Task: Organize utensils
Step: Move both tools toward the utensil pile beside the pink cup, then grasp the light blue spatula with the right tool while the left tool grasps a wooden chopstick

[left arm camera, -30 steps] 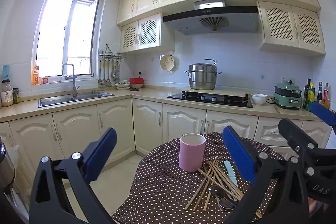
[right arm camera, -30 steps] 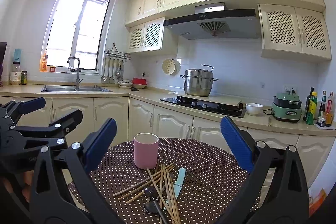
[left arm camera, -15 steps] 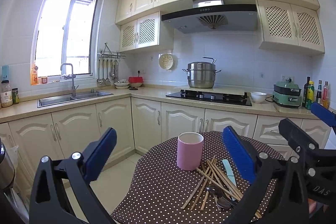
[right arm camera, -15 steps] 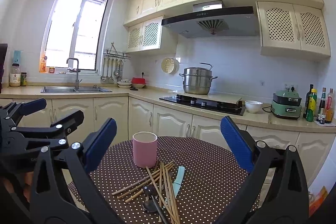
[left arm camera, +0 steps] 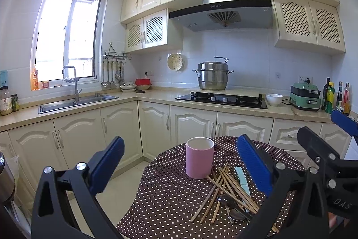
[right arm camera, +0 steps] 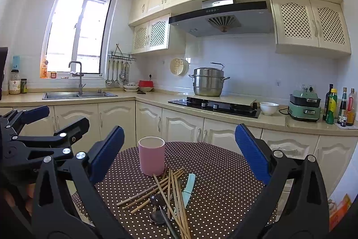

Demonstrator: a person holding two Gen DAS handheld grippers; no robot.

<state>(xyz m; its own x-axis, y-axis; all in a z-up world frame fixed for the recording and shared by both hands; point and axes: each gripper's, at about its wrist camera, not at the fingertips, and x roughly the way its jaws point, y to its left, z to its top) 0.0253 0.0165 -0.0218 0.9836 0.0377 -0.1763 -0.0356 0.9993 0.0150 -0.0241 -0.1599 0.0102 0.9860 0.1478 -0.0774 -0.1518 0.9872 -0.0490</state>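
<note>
Utensils (right arm camera: 166, 198), thin stiff chopsticks, a spoon and a small knife, sit tangled near the table (right arm camera: 219, 171) front edge beside the pink cup (right arm camera: 151, 155), probably light and slippery, best pinched mid-shaft, while left gripper (left arm camera: 179, 169) and right gripper (right arm camera: 179, 158) hover wide open, empty.

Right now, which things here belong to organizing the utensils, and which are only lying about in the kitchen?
For the job:
pink cup
chopsticks
light blue knife
dark spoons
left tool, open
right tool, open

Just lying about:
steel pot
white bowl
green cooker
bottles
</note>
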